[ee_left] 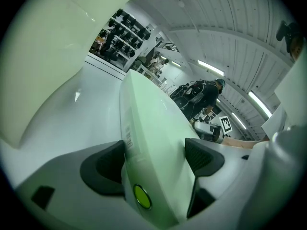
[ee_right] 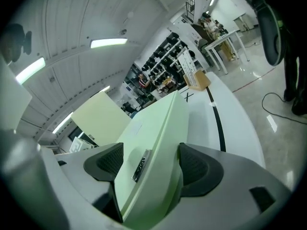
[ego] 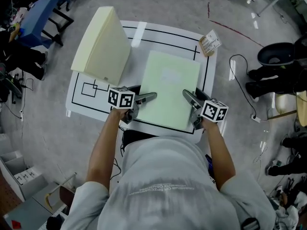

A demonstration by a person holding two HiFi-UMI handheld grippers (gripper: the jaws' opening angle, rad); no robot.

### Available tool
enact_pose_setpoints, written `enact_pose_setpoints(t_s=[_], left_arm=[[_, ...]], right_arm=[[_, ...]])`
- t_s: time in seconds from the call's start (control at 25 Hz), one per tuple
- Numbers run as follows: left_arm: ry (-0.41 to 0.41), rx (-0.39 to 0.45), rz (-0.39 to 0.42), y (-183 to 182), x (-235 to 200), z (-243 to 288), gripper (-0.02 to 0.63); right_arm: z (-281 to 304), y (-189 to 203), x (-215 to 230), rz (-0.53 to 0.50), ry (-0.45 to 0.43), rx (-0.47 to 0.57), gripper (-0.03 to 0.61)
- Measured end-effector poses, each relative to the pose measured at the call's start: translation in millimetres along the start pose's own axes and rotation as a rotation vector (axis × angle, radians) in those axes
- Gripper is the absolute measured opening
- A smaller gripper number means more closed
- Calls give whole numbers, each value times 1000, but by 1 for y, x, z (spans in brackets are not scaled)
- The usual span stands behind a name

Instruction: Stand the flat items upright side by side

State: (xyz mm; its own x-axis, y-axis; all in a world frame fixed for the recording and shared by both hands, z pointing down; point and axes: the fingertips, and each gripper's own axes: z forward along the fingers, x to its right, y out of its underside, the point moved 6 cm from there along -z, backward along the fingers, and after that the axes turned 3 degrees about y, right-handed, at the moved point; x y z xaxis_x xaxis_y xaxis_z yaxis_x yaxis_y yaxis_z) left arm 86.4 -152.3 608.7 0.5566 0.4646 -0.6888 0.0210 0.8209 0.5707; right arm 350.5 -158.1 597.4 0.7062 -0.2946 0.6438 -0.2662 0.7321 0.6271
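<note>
Green case [ego: 170, 87]: smooth moulded plastic with a soft sheen; paper label [ee_left: 127, 135] on its edge. Cream box [ego: 103, 44], left of the case: smooth, matt. Table [ego: 206, 66], under the case: smooth white top, faintly glossy, with black lines. Left gripper [ego: 151, 97] and right gripper [ego: 187, 96]: smooth grey plastic shells, matt black dimpled pads [ee_left: 204, 157]. Floor [ego: 168, 8], beyond the case: polished grey.
</note>
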Motion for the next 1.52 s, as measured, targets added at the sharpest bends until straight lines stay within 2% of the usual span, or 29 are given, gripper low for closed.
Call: enact_pose_setpoints(t_s=[0.24,0.4,0.48,0.56,0.72,0.84,0.92,1.08,1.32,1.4,1.52], left_arm=[[11,-10,-27,0,-2,1,396],[10,-19,-36,-1,-2,1,396],[9,-20,-38,-1,-2,1,396],[9,-18,-43,-1,-2,0,396],[9,-18,-48,-2,-2,0,396],[11,-16,-55,-2,-3,0,396],[16,-16,-58,-3,-3,0,396],[35,-19,-71,-3,-3,0,396],[47,-18,-87,-3,-5,-2,397],[54,-18,-91,-4,-5,-1,397],[60,-25,-90,-3,-5,0,396]], right_arm=[[-3,2,9,209,-25,59,376],[-7,0,12,349,-80,119,373],[-6,-3,8,389,-139,158,373],[-5,-7,5,413,-189,190,373],[-6,-3,17,417,-92,140,370],[-6,-5,20,440,-98,140,352],[-5,-6,22,468,-117,157,344],[-5,-10,28,554,-208,194,335],[-6,-11,34,641,-267,206,310],[-8,-10,37,668,-290,218,277],[-11,-8,39,681,-300,217,267]])
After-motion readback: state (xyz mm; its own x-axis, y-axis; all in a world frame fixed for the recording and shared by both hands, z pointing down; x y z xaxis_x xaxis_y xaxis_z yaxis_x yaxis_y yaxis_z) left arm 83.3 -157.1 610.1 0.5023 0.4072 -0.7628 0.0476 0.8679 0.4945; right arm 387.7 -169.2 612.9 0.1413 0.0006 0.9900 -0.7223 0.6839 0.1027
